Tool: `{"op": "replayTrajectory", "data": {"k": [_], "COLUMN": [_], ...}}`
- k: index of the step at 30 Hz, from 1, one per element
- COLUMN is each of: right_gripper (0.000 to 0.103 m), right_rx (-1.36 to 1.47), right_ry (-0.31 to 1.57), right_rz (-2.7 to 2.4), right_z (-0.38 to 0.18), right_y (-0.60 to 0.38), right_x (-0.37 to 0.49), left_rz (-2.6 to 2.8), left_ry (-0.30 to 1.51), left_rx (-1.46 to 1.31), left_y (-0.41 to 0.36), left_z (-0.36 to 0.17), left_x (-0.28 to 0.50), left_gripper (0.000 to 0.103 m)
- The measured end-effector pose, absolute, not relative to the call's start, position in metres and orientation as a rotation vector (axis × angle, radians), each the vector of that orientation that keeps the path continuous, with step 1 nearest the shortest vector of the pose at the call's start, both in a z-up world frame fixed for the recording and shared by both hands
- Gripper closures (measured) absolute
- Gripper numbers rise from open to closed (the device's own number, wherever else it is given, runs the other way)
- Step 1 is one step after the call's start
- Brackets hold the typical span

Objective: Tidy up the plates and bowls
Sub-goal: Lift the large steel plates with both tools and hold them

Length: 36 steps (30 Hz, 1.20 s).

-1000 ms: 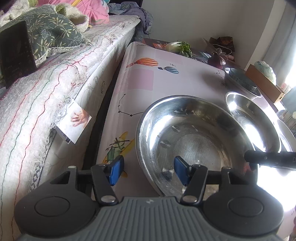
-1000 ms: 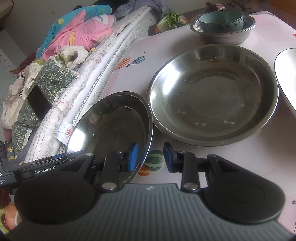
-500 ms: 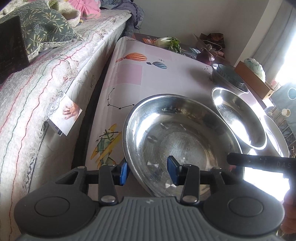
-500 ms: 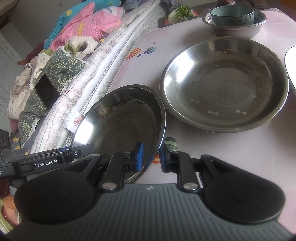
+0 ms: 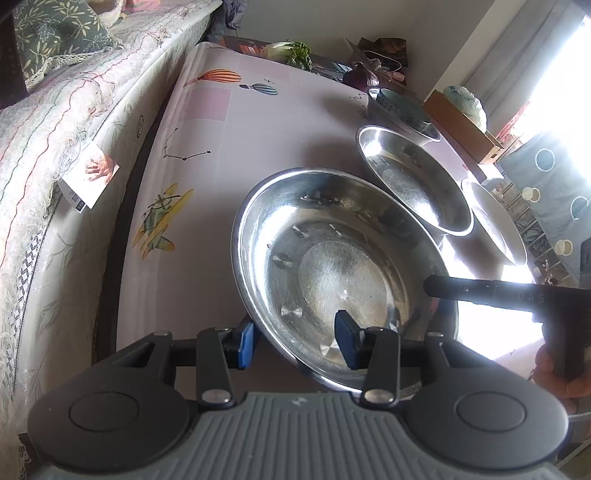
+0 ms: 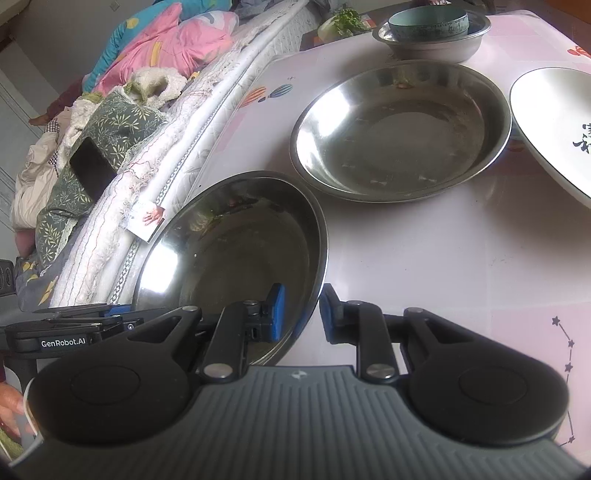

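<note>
- Most of the room taken by the pink, balloon-printed worktop, pushed up beside a quilted white bed.
- Nearest and largest of the dishes: wide, shallow stainless-steel basin, at the bed-side corner of the worktop, tipped up, with a claw at each side of its rim.
- Beyond it, well clear, a second wide stainless-steel basin, flat on the worktop and empty.
- Just beside that, a white ceramic plate with black brush characters, only partly in view.
- At the far end, a small stainless-steel bowl with a teal ceramic bowl nested inside.
- Right claw: nearly pressed together, pinching the near basin's rim, one blue pad inside the wall and one outside.
- Left claw: straddling the opposite rim, jaws opening, the inner pad standing off the wall; no firm pinch to be seen there.
- Step in hand, by judgement: carrying the near basin across to nest it in the second one.
- Next move calls for a firm hold at the rim, a level lift clear of the worktop, a centred drop into the second basin, and care not to clip the white plate alongside.
</note>
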State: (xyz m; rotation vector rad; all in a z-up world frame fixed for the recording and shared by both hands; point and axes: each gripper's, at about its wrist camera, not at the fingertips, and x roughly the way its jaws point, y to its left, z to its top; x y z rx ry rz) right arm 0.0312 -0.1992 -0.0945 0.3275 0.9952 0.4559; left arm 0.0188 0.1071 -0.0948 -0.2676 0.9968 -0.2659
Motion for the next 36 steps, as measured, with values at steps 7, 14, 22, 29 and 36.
{"op": "replayTrajectory", "data": {"k": [7, 14, 22, 29, 36], "right_gripper": [0.081, 0.078, 0.078, 0.078, 0.076], "right_rx": [0.360, 0.376, 0.379, 0.393, 0.406], "right_ry": [0.987, 0.993, 1.000, 1.006, 1.006], "right_rz": [0.426, 0.416, 0.419, 0.433, 0.435], "right_z": [-0.097, -0.101, -0.105, -0.106, -0.105], "right_y": [-0.205, -0.200, -0.196, -0.193, -0.194], "right_x": [0.037, 0.047, 0.053, 0.054, 0.053], "left_rz": [-0.222, -0.188, -0.173, -0.183, -0.204], "left_ry": [0.961, 0.951, 0.939, 0.935, 0.937], "left_rx": [-0.223, -0.212, -0.213, -0.255, -0.282], "left_y": [0.107, 0.104, 0.104, 0.106, 0.106], "left_z": [-0.092, -0.097, -0.098, -0.099, -0.099], "left_x": [0.026, 0.036, 0.043, 0.044, 0.042], "left_gripper": [0.044, 0.044, 0.046, 0.053, 0.053]}}
